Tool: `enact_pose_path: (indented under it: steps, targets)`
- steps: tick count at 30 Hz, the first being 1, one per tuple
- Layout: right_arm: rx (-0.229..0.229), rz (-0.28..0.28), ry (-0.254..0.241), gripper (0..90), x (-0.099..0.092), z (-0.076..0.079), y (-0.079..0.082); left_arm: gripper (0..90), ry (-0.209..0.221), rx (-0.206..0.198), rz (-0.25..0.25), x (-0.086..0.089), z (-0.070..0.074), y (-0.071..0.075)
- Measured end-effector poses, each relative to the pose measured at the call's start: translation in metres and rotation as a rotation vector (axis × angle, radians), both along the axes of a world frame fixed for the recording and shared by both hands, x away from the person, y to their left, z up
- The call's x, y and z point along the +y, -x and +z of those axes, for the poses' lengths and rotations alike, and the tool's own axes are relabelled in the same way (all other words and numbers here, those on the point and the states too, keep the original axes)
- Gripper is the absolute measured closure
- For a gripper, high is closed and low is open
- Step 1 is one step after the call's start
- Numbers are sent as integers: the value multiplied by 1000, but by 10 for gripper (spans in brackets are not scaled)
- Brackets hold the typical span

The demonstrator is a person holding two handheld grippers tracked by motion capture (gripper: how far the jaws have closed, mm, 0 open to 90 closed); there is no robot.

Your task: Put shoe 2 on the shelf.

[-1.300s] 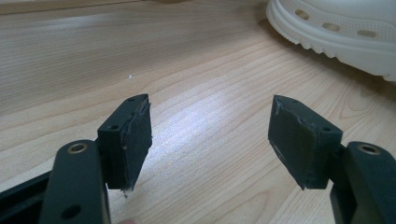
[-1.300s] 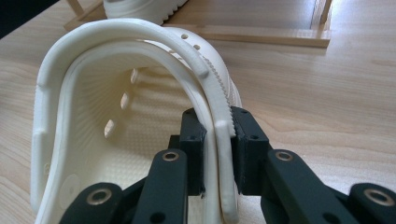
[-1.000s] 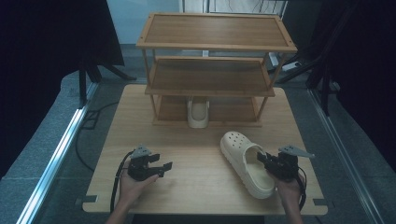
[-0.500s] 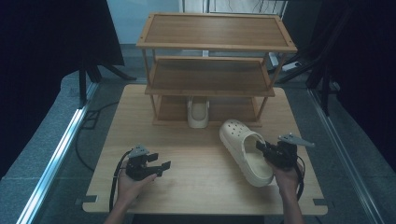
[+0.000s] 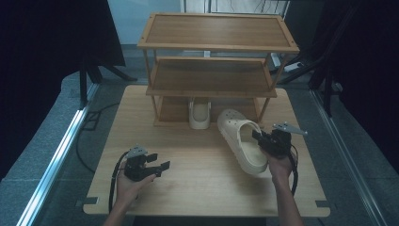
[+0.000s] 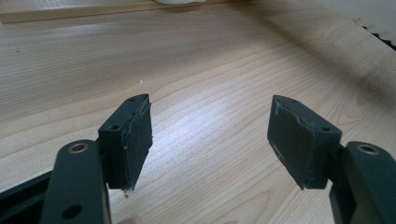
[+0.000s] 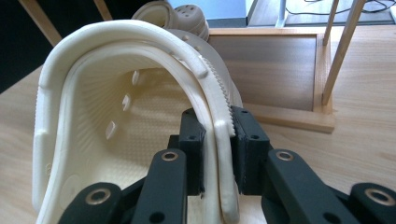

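A cream clog (image 5: 241, 139) lies slanted on the wooden table (image 5: 197, 188), toe toward the rack. My right gripper (image 5: 260, 140) is shut on its right side wall near the heel. In the right gripper view the jaws pinch that rim, with the gripper (image 7: 217, 126) against the clog (image 7: 116, 116). A second cream clog (image 5: 200, 113) stands on the bottom shelf of the wooden shoe rack (image 5: 211, 84). My left gripper (image 5: 160, 162) rests low at the table's front left, open and holding nothing. Between its jaws in the left gripper view (image 6: 210, 135) is bare wood.
The three-shelf rack takes up the back of the table; its upper two shelves are bare. The rack's right front post (image 5: 262, 107) stands just beyond the held clog's toe. Dark floor and a metal rail (image 5: 56, 155) lie to the left.
My right gripper has carried the clog forward and left toward the rack's bottom shelf. The left gripper has stayed in place, open.
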State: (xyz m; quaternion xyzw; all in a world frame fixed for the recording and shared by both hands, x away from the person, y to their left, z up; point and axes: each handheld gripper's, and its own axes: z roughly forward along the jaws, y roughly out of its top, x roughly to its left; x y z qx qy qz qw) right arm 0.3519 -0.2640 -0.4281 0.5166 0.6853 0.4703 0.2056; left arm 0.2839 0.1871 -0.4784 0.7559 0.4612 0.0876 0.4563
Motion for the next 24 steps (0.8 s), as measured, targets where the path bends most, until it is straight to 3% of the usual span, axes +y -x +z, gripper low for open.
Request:
enact_pose_path:
  steps: [18, 24]
  targets:
    - [-2, -91, 18, 761, 22, -17, -46, 311, 1, 6, -3, -2, -1, 0]
    - [-6, -129, -6, 760, 25, -26, -56, 311, 0, 8, -3, -2, -3, -1]
